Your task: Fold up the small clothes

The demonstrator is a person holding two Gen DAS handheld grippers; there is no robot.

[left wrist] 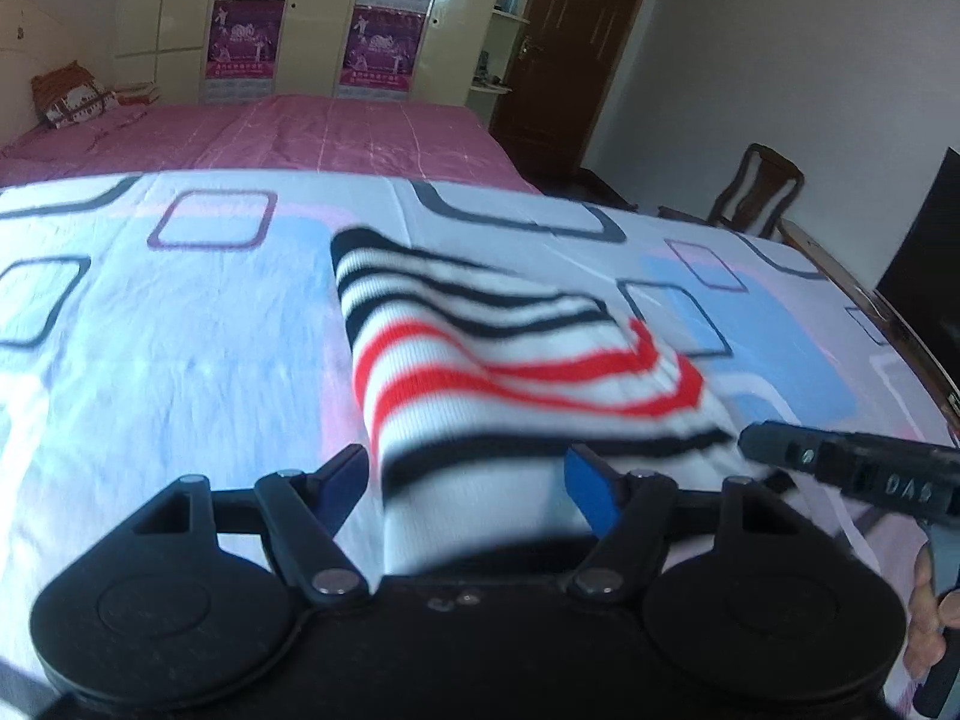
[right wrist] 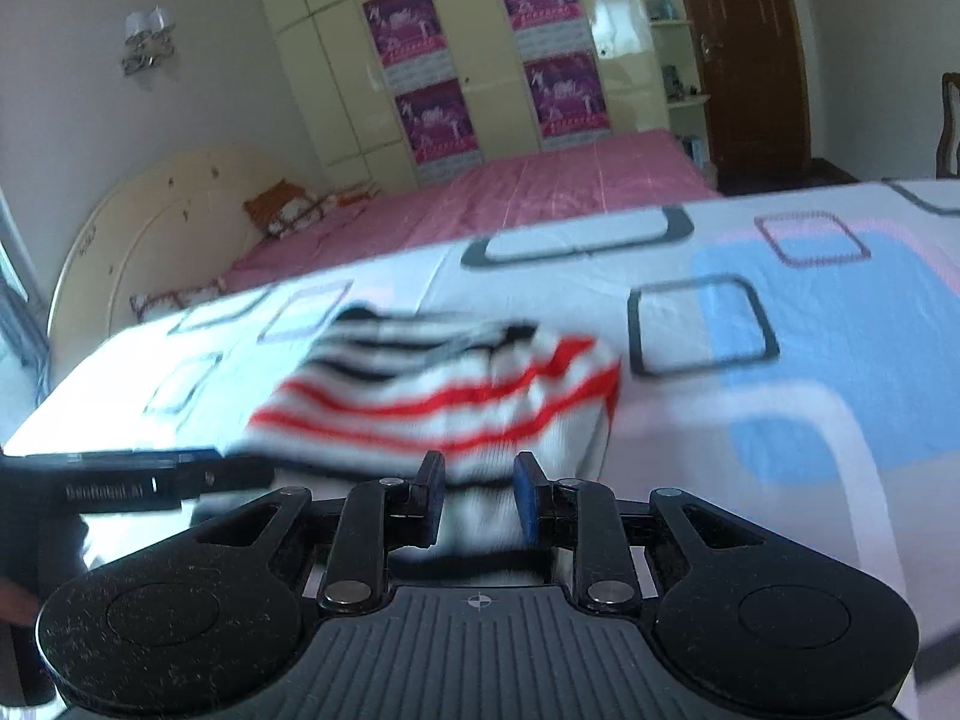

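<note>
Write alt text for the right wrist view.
A striped sock sits bunched between the right tongs, lifted over a patterned bedsheet. The left tongs reach in from the left edge; a pink bed lies behind.

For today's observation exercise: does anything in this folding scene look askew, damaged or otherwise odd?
Nothing looks damaged or spilled. The striped garment is not lying flat: its near edge is raised off the patterned sheet, so it sags and its stripes curve. The right tongs pinch that edge; the left tongs straddle it with a gap showing.
</note>
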